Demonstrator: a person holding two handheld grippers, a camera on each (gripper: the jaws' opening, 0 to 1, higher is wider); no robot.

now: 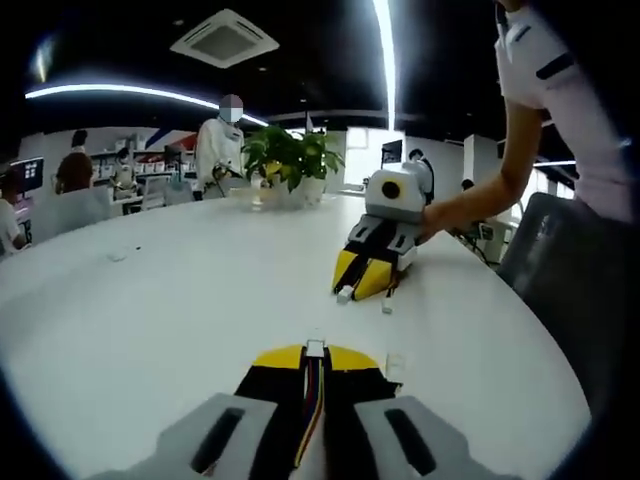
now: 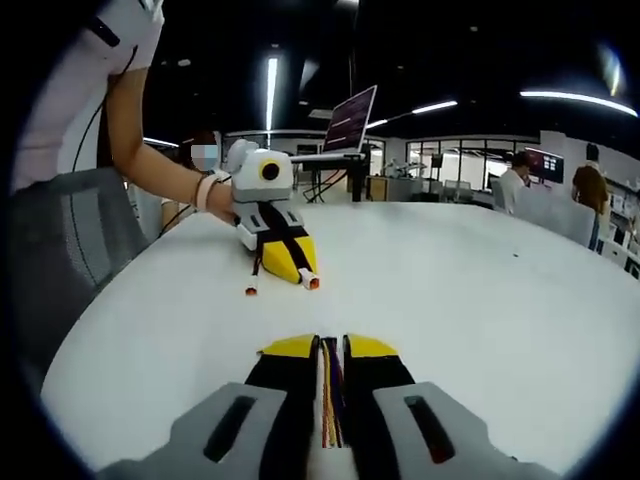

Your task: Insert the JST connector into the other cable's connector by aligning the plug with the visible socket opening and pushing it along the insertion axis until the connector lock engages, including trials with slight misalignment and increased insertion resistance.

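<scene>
While the two grippers face each other well apart across the white table [image 1: 150, 300], each has a cable pinched between nearly shut jaws. In the left gripper view, the left gripper [image 1: 316, 362] clamps a ribbon of thin coloured wires [image 1: 312, 410] that runs up between its yellow-tipped jaws and ends in a small white connector [image 1: 315, 348] poking out just past the tips. In the right gripper view, the right gripper [image 2: 331, 345] grips a similar bundle of coloured wires [image 2: 330, 400] between its jaws; I cannot tell where that cable's connector sits at its own tips, but the left gripper view shows a small white piece [image 1: 345, 294] at the nose of the right gripper, far ahead of the left jaws. A second short cable end [image 2: 252, 288] trails on the table beside the left gripper, ahead and left of the right jaws.

These look like light, small moulded plastic housings, stiff but easily cracked, on limp wires that would buckle if pushed from far back. My judgement: hold close behind each housing, flat faces against the pads, so the push goes straight. The tabletop is smooth, matte and rounded at its edge
</scene>
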